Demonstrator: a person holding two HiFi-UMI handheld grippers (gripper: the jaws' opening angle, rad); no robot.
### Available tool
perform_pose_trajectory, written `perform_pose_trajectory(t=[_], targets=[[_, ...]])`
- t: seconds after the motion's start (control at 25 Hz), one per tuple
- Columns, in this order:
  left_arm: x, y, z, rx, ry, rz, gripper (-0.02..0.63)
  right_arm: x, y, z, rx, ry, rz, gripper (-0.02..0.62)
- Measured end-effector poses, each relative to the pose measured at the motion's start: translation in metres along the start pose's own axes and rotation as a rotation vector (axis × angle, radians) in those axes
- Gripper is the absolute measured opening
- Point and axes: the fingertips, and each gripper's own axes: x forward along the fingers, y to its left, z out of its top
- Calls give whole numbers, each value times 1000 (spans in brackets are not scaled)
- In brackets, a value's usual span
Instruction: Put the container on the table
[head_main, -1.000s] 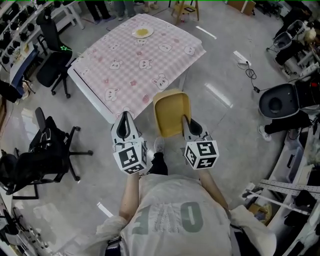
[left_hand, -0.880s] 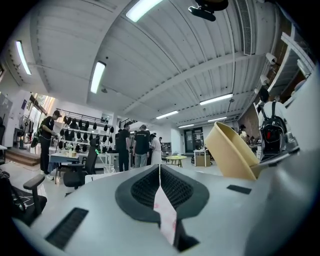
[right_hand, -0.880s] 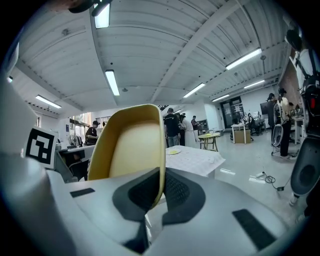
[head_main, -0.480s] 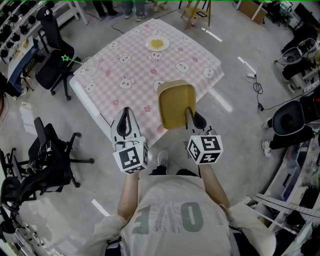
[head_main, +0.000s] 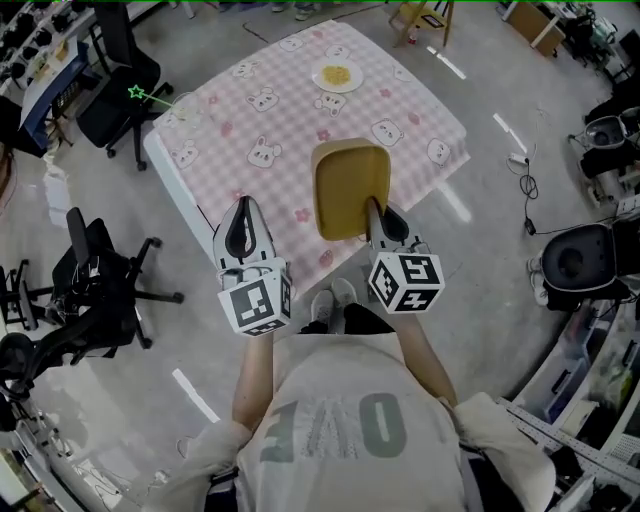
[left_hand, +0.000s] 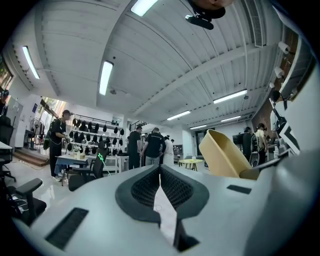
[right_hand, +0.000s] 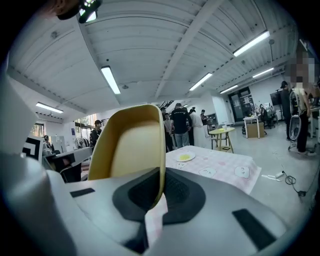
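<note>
We hold the mustard-yellow plastic container (head_main: 348, 188), a rounded rectangular tub with smooth walls, above the near edge of the tabletop (head_main: 290, 110), which is covered in a pink checked cloth printed with small animal faces. It does not appear to touch the cloth. The right tool (head_main: 372, 207) pinches the container's thin near rim between its dark ribbed pads. In the right gripper view the rim runs straight down into the closed right tool (right_hand: 159, 187).

The container's long axis runs from that tool toward the far side of the tabletop. Its open face is tipped up toward us, so it stands steeply rather than flat.

The left tool (head_main: 243, 212) hangs at the same near edge, to the left of the container and apart from it. Its jaws are pressed together on nothing.

Only the right hand carries the load, so we judge that the coming move is its own. It would need to go forward over the cloth, then down, levelling the base. The soft cloth may ruck. A small white plate of yellow food (head_main: 338, 76) sits toward the far side, well apart.
</note>
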Motion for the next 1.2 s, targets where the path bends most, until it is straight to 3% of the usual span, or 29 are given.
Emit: perform_pose_trajectory(t=[0.2, 0.52, 0.88, 1.2], targets=[[2, -2, 4, 9, -8, 36, 31, 10, 3, 0, -4, 23, 52, 31], [10, 0, 3, 20, -9, 69, 31, 29, -7, 1, 1, 57, 63, 31], [10, 7, -3, 25, 7, 105, 31, 87, -14, -26, 60, 227, 84, 31], [11, 10, -5, 25, 19, 119, 31, 130, -13, -57, 27, 378, 97, 31]])
